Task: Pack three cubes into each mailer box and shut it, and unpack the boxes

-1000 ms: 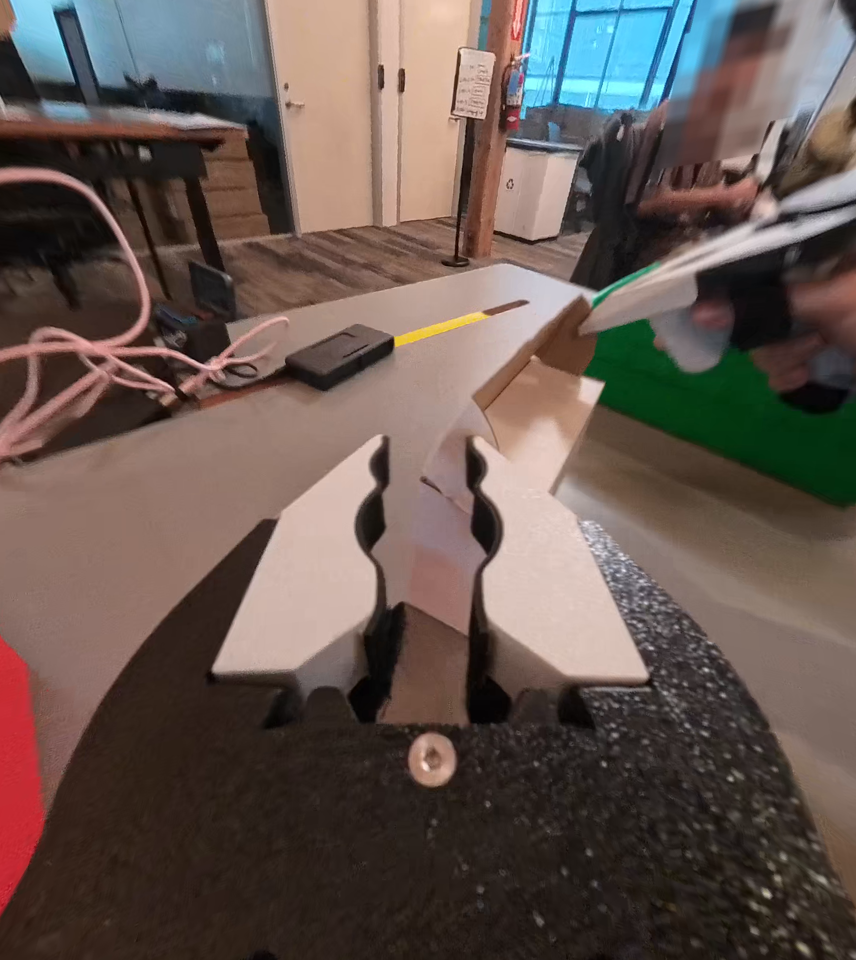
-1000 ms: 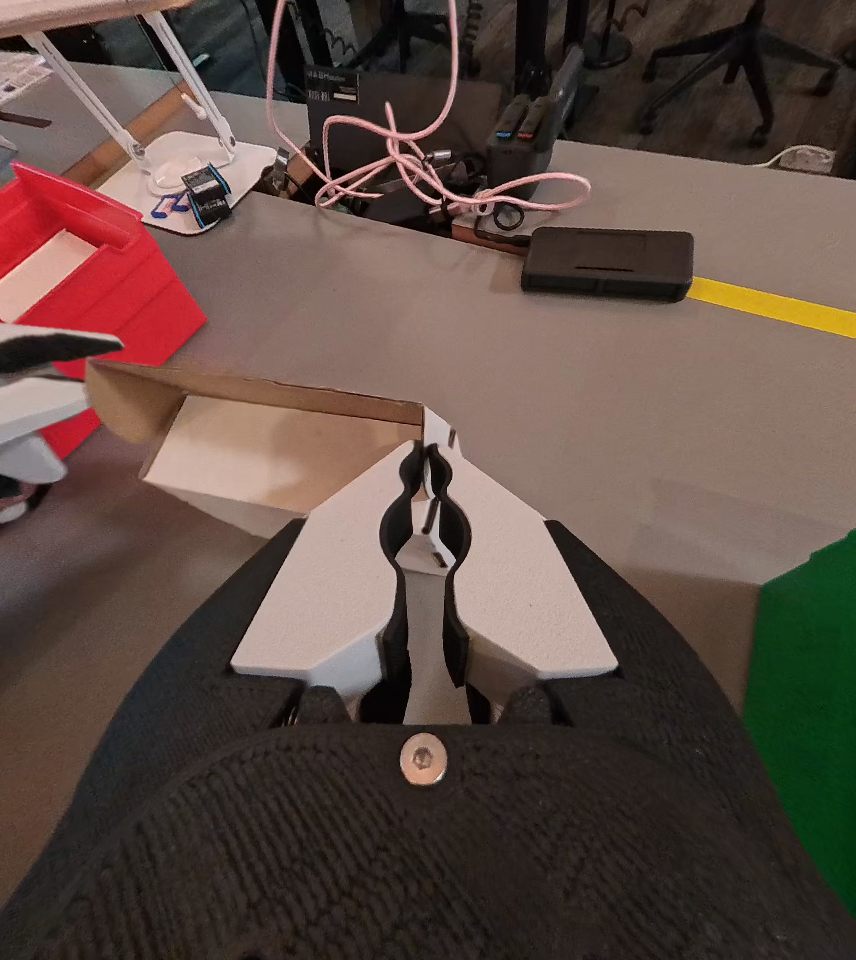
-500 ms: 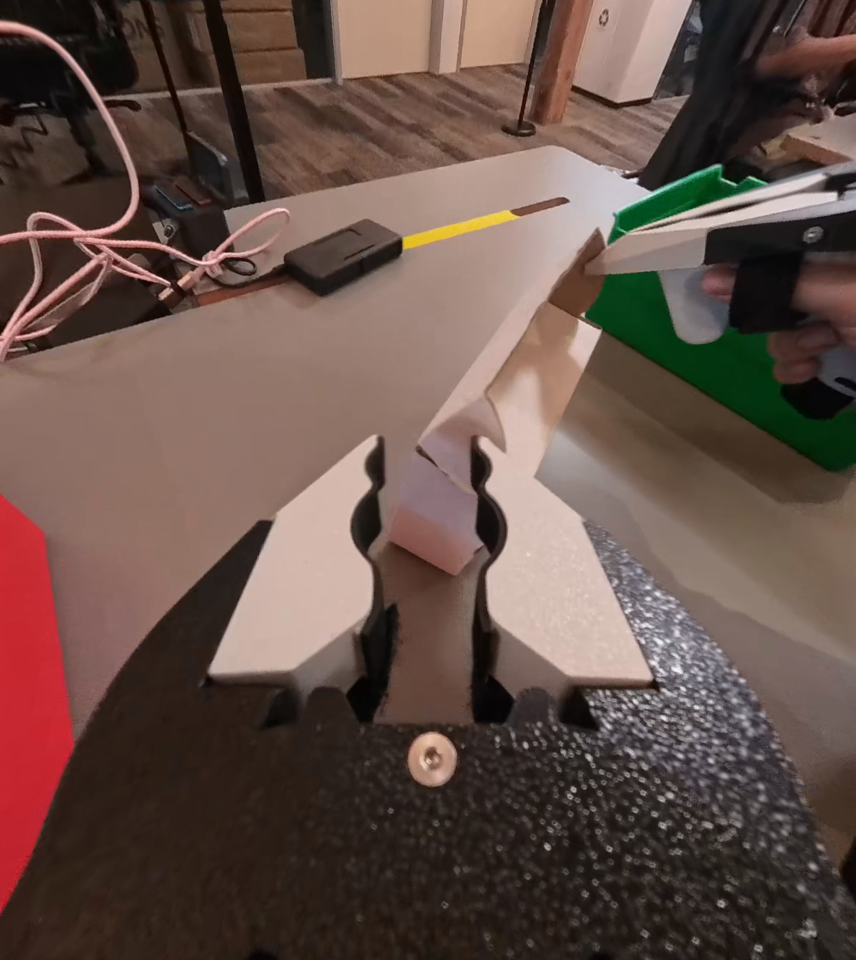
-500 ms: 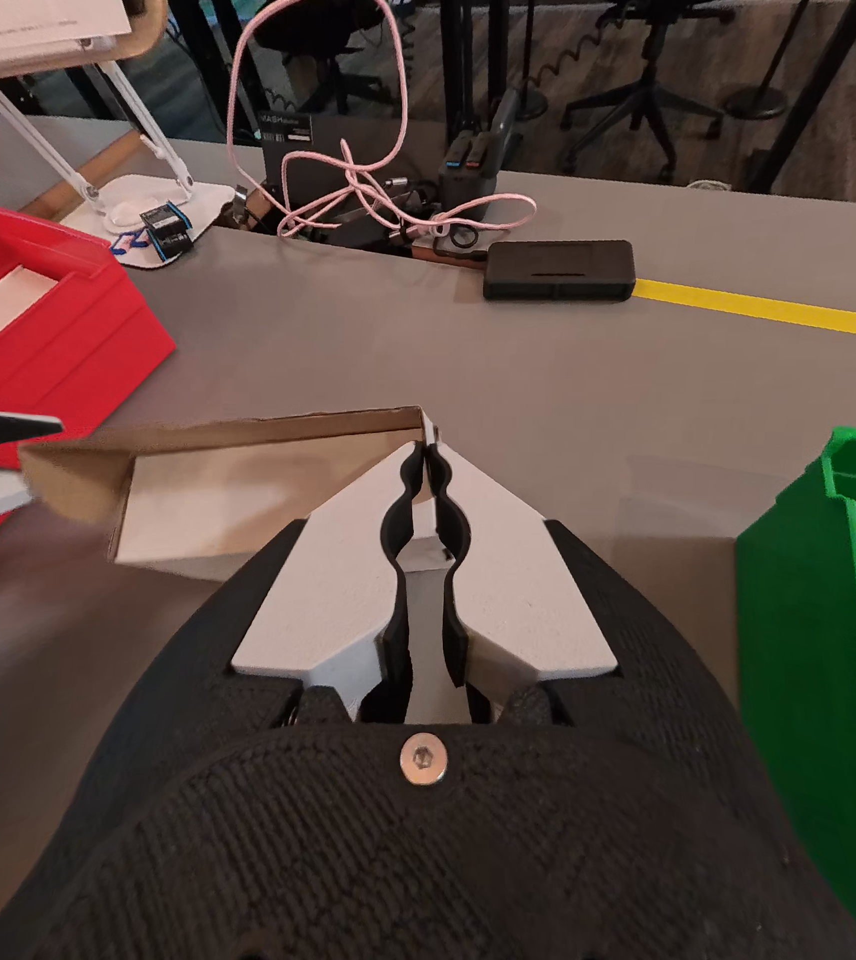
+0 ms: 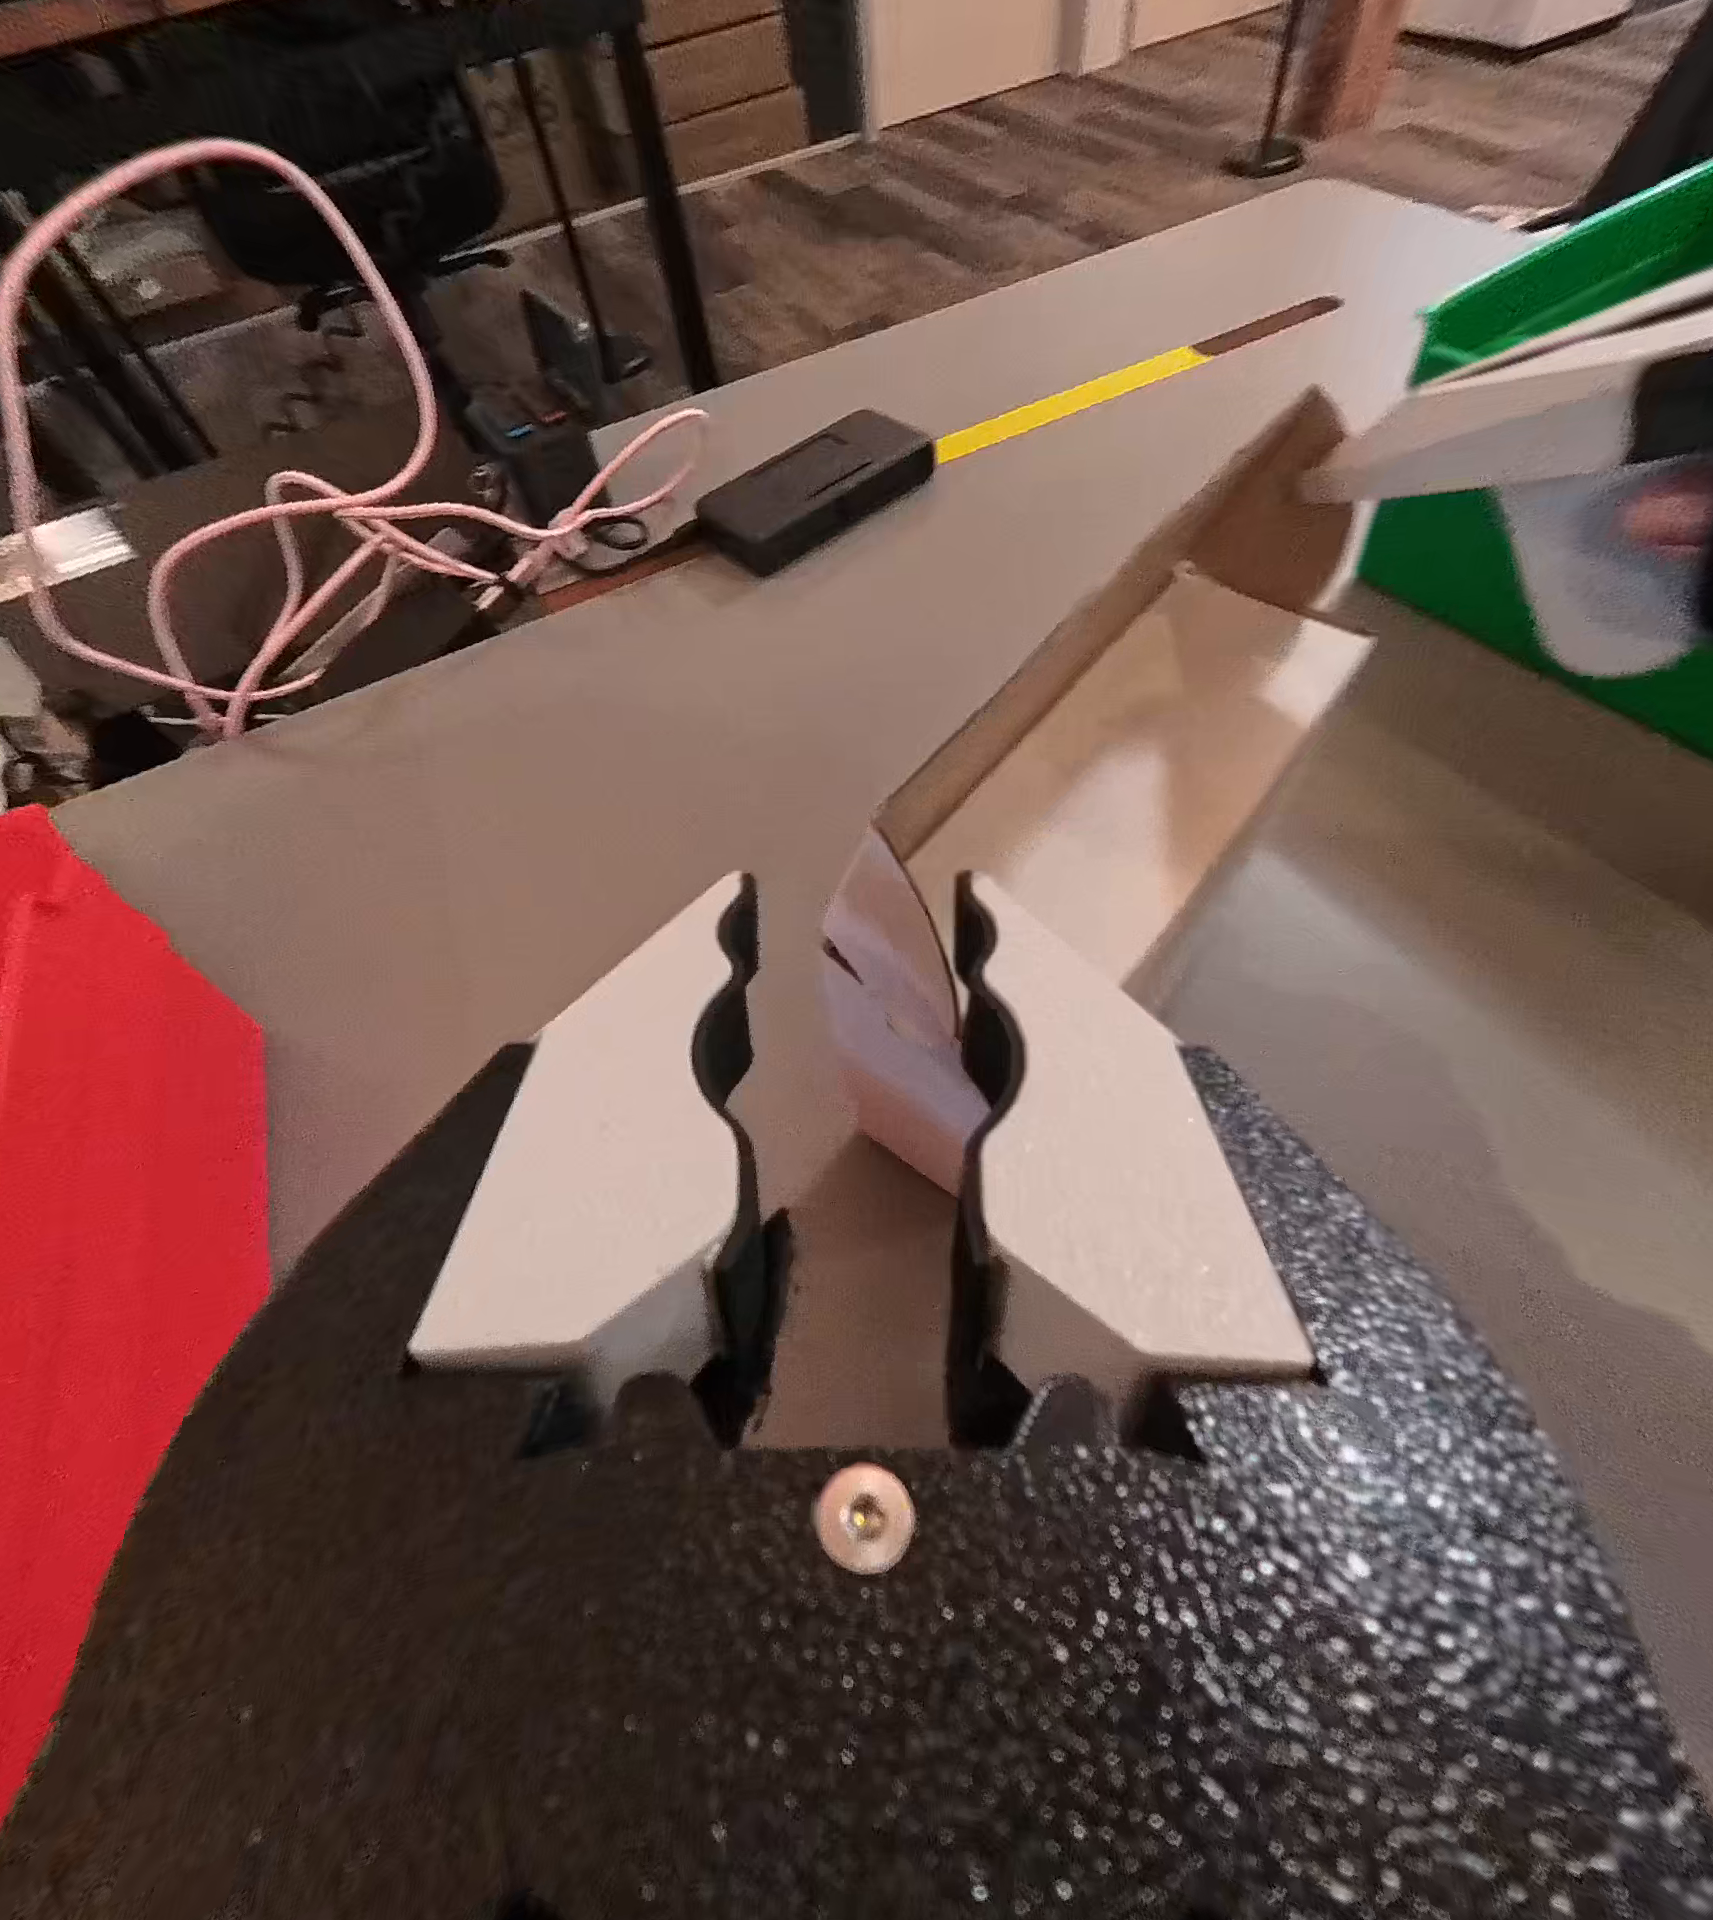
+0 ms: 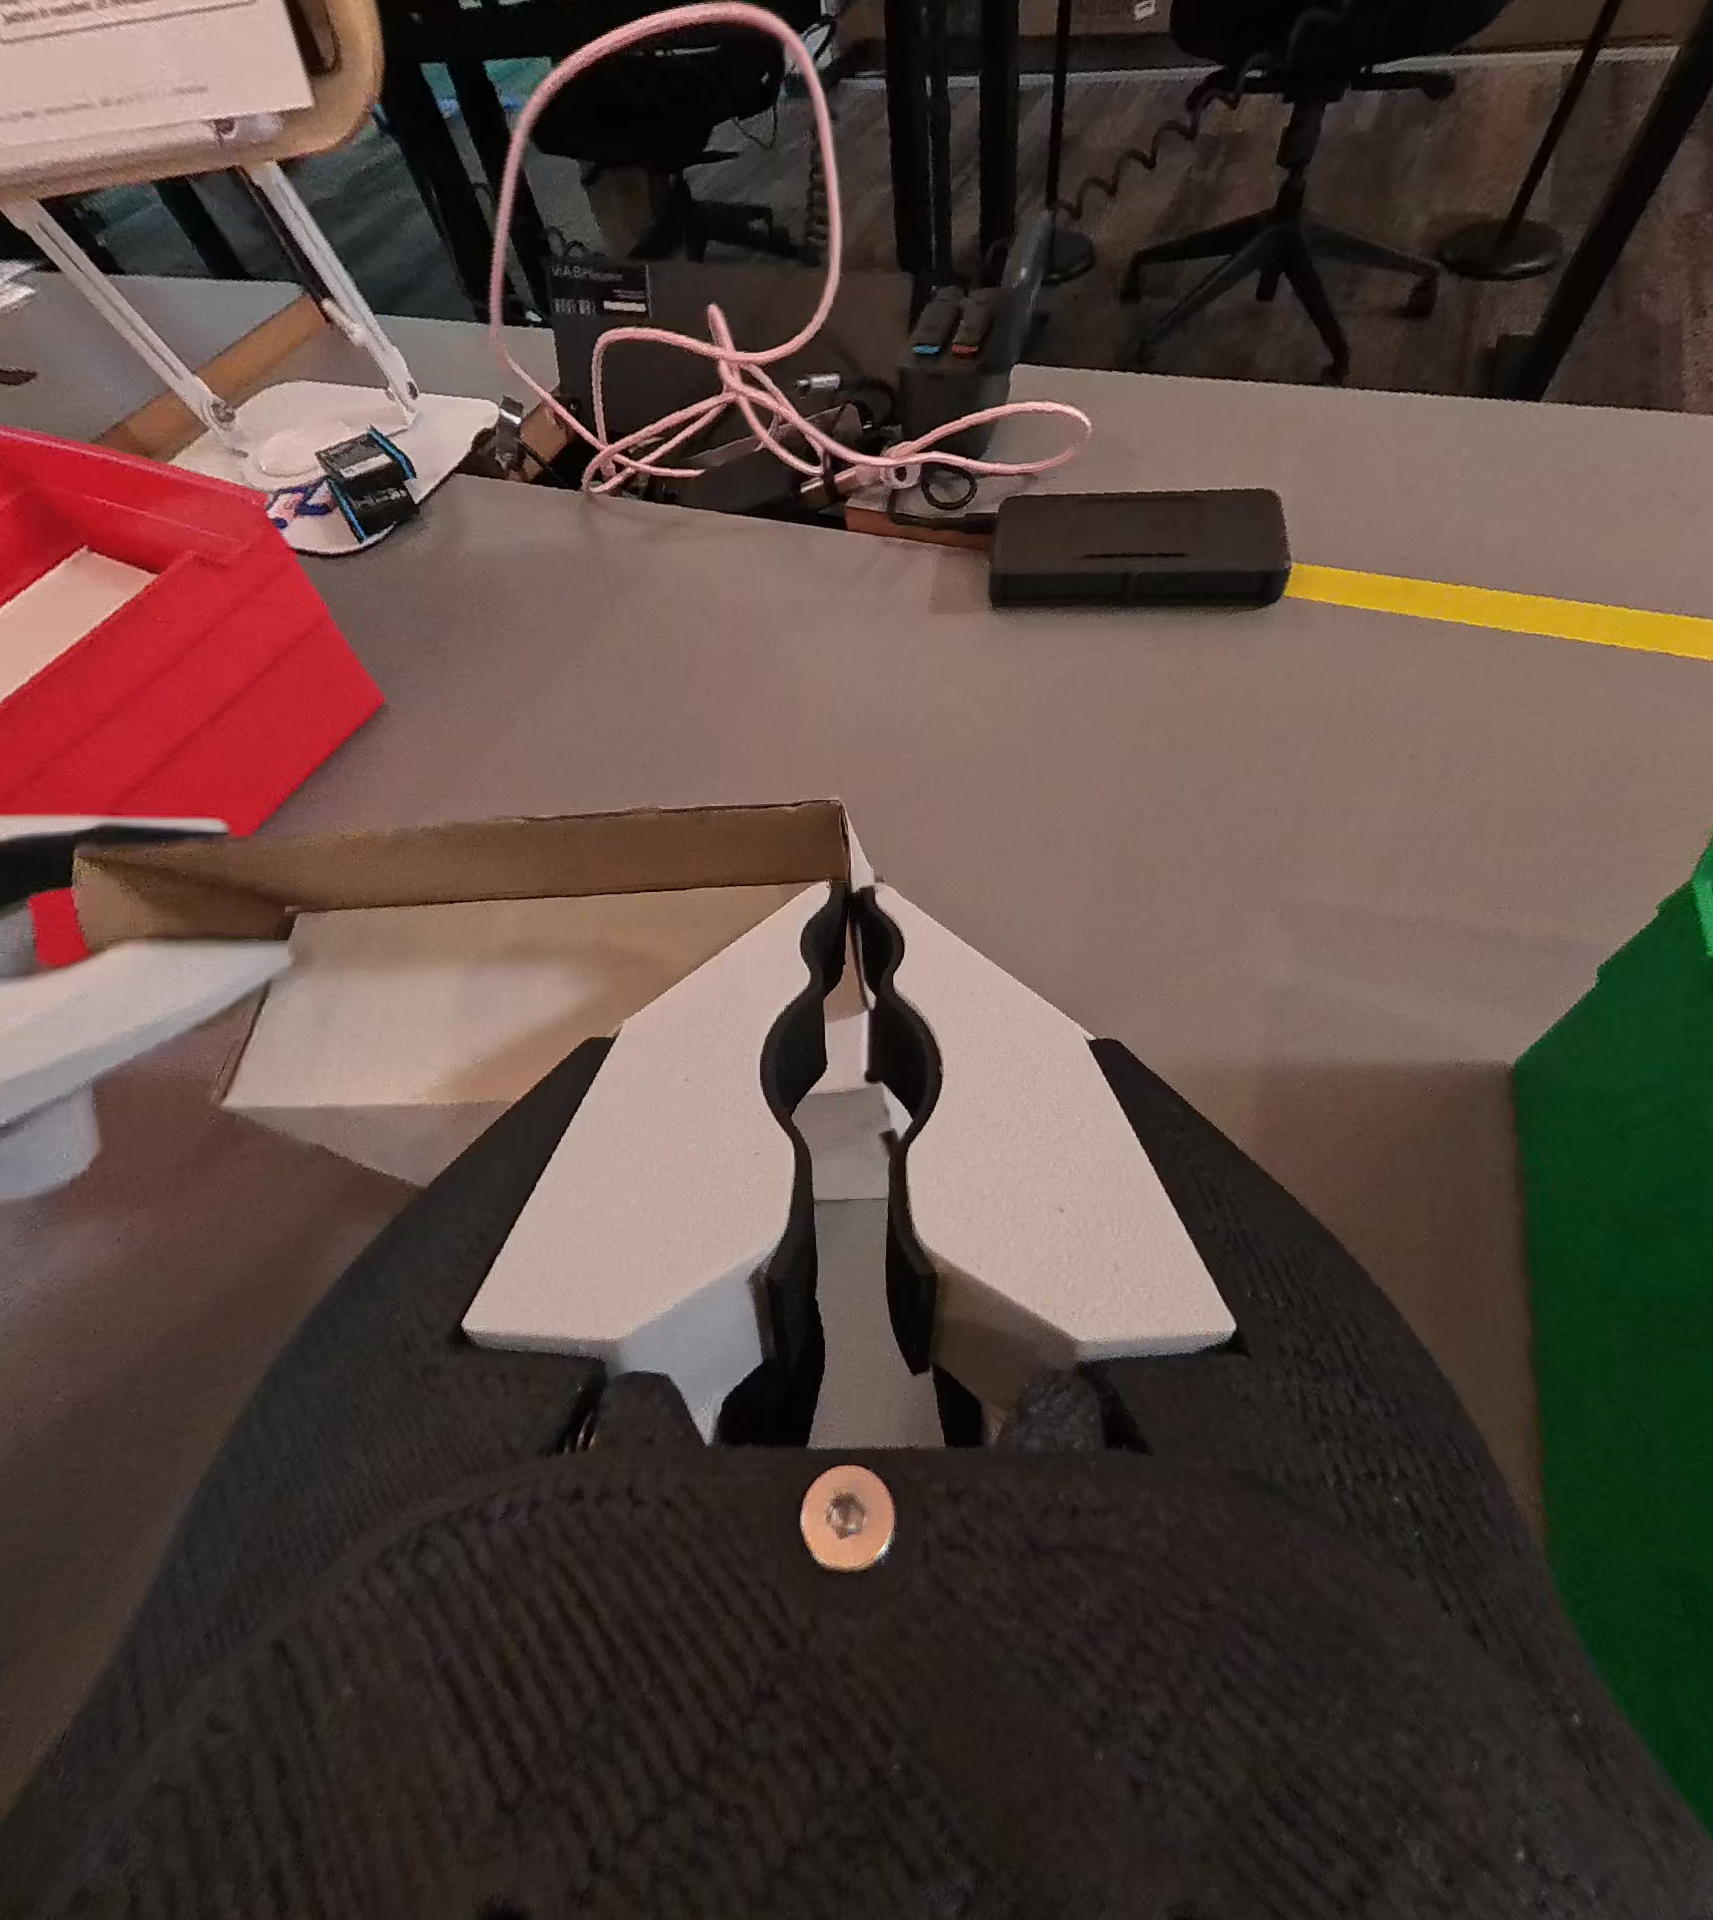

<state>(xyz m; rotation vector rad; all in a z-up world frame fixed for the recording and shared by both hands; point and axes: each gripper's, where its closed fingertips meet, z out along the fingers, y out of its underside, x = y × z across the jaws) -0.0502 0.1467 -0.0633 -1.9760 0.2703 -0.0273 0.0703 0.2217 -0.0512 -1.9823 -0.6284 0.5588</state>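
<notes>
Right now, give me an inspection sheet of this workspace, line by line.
Surface: grey table with a yellow tape strip.
Job's things: open mailer box, no cubes seen inside; red bin; green bin.
Clutter: black case; white stand.
Grippers: left gripper open, box flap against one finger only; right gripper shut on the box's corner flap.
Cables: pink cable tangled at the table's far edge.
Surroundings: office chairs, wood floor.
</notes>
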